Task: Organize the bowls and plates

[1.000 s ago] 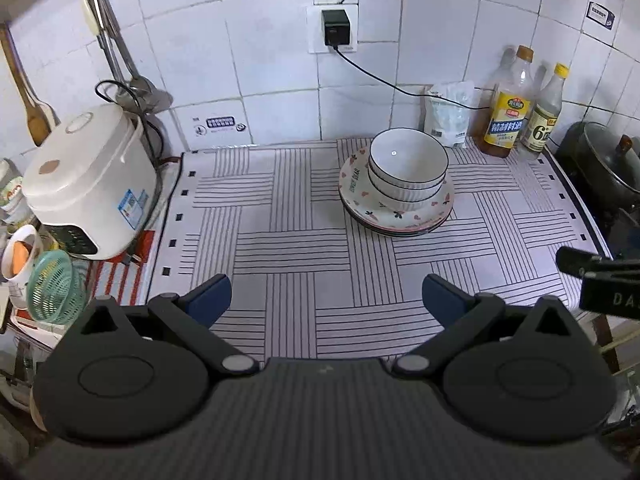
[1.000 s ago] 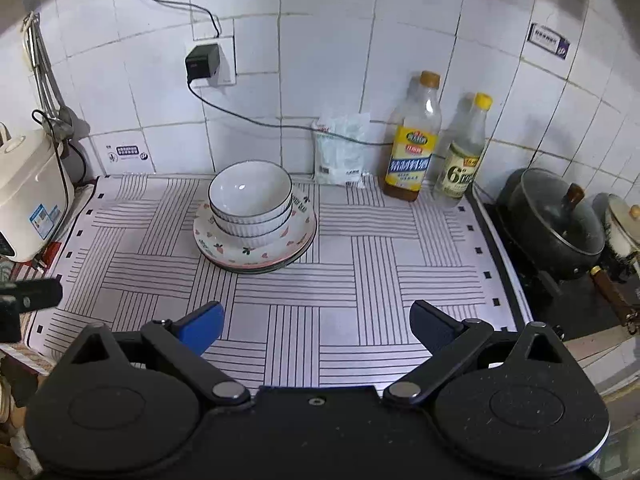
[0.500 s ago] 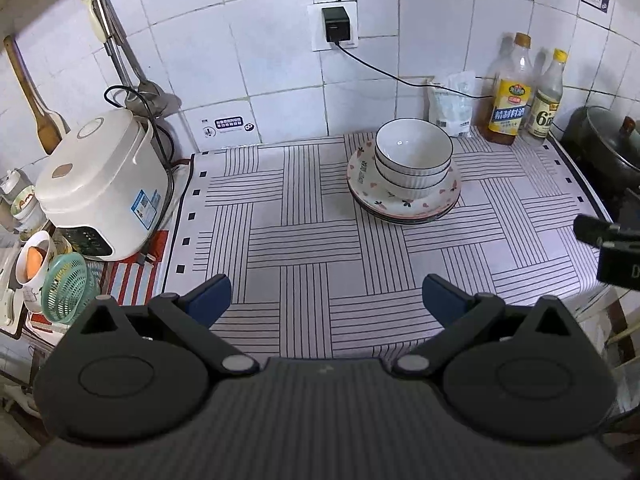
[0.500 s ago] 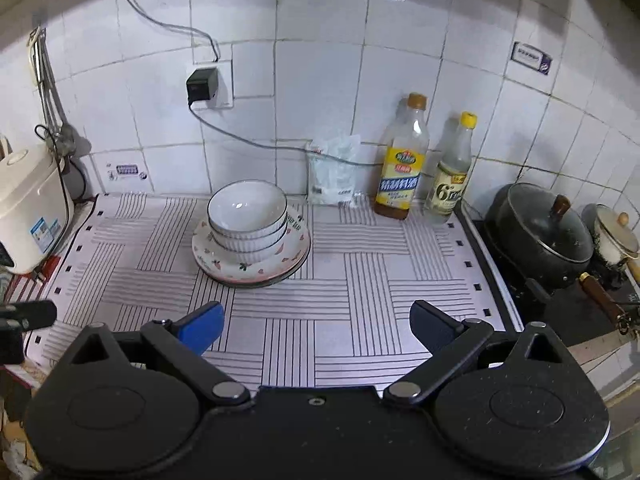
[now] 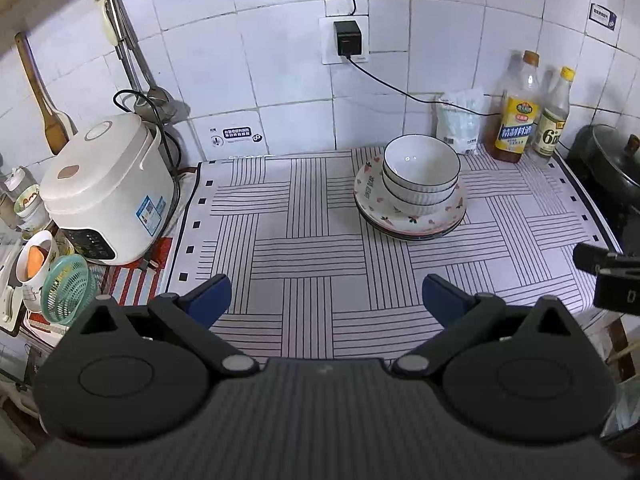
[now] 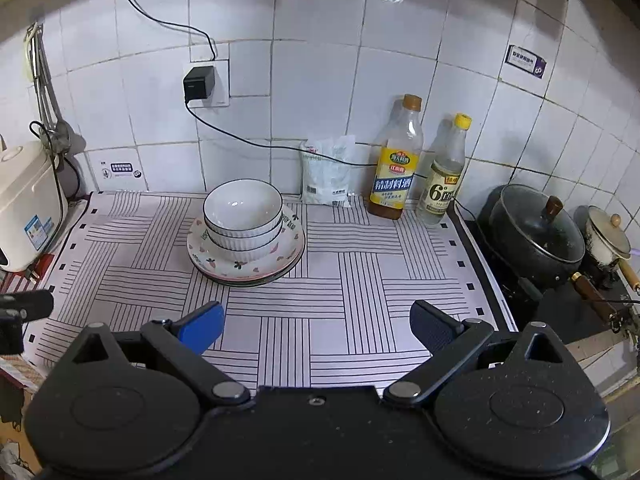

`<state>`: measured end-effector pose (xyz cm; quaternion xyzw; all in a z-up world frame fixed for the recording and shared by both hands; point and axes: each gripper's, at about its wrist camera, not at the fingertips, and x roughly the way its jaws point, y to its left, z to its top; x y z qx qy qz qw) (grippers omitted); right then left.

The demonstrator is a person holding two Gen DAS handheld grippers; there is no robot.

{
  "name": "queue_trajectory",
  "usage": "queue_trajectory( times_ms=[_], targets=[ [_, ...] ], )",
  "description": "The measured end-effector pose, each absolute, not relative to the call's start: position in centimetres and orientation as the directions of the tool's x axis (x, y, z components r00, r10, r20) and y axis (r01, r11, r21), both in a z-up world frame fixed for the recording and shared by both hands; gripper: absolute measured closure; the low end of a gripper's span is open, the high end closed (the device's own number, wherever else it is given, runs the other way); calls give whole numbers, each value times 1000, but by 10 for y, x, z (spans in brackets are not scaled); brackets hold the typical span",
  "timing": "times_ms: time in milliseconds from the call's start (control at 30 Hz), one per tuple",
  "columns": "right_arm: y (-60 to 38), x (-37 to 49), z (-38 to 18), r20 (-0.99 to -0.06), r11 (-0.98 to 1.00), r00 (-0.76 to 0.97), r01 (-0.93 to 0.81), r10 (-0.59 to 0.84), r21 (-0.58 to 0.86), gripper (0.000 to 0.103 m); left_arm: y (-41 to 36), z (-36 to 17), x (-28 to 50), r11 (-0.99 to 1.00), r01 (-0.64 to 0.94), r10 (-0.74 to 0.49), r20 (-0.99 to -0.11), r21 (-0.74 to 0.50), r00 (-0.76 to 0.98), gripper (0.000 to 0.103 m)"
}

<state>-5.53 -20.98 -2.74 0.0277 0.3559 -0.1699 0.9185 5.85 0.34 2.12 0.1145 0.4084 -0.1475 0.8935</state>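
Both my grippers have pulled back from the stacked bowls on plates, left gripper and right gripper spread, holding nothing. Glazed, breakable, slippery; I'd pinch the top bowl's rim.

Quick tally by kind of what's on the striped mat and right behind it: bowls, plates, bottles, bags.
Bowls: 3, nested on top of the plates
Plates: at least 2 stacked; exact count unclear from the rims
Bottles: 2, yellow-label bottle and yellow-cap bottle
Bags: 1, white bag against the wall
Total: at least 8
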Motion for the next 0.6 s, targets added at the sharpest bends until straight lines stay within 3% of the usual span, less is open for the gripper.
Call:
queue_trajectory(
  times_ms=[600],
  targets=[
    [-215,-51,-31,-677,939,677,337,-289,-64,2,3,17,63,934,350,-170,-772,71,612,0]
  ],
)
